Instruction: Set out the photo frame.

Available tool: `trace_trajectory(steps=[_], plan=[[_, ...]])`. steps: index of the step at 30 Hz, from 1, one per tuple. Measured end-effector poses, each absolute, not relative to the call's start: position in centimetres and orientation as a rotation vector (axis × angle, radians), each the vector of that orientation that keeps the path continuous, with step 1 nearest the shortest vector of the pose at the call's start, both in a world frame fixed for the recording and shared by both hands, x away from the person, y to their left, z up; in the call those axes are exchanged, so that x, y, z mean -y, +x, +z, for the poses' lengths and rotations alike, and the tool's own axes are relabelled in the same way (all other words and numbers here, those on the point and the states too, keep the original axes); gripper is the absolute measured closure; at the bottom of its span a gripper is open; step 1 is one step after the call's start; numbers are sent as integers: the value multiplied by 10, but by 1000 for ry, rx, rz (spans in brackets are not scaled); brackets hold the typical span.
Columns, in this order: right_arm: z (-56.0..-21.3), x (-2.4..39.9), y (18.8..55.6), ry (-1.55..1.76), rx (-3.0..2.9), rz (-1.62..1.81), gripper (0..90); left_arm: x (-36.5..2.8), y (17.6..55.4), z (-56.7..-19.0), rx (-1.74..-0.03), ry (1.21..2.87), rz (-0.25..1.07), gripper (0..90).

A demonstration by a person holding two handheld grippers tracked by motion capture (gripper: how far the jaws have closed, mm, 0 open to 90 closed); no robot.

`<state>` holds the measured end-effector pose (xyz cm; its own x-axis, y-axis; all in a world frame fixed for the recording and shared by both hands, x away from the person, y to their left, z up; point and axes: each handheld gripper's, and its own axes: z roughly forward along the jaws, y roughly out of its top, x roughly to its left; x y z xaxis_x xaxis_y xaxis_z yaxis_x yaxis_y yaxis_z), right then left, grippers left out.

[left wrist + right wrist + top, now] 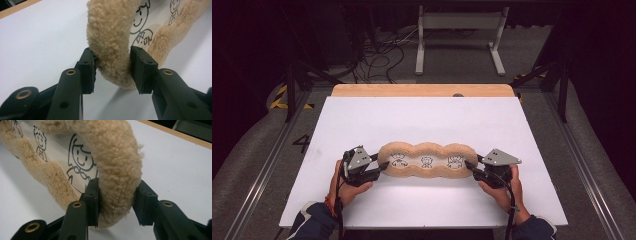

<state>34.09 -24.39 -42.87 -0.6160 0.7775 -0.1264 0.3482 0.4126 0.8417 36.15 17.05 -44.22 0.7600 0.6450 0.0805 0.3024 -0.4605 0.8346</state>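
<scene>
A long beige fleecy cushion (427, 161) with three lobes and a white inner panel of cartoon figures lies across the white tabletop (412, 120). My left gripper (384, 165) holds its left end: in the left gripper view the fleece rim (110, 37) sits between both pads of the gripper (112, 72), which touch it, and a shadow lies under the lifted end. My right gripper (469, 166) holds the right end the same way. In the right gripper view the thick rim (112, 157) is pinched between the pads of the gripper (116, 202).
A wooden strip (422, 90) runs along the table's far edge. Beyond it stand a grey metal frame (459, 30) and loose cables (382, 55) on the floor. Metal rails flank the table on both sides.
</scene>
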Motion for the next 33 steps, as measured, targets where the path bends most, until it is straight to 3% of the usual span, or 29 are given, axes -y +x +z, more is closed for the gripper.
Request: trace_trajectory(steps=[15, 26, 33], plan=[[-424, 245, 337, 947, -2169, 1113, 511, -171, 358, -439, -687, 2086, 527, 541], [-421, 243, 334, 921, -2202, 1066, 373, -178, 353, -436, -701, 2082, 571, 405], [-421, 241, 332, 912, -2214, 1018, 247, -177, 354, -436, -712, 2091, 586, 260]])
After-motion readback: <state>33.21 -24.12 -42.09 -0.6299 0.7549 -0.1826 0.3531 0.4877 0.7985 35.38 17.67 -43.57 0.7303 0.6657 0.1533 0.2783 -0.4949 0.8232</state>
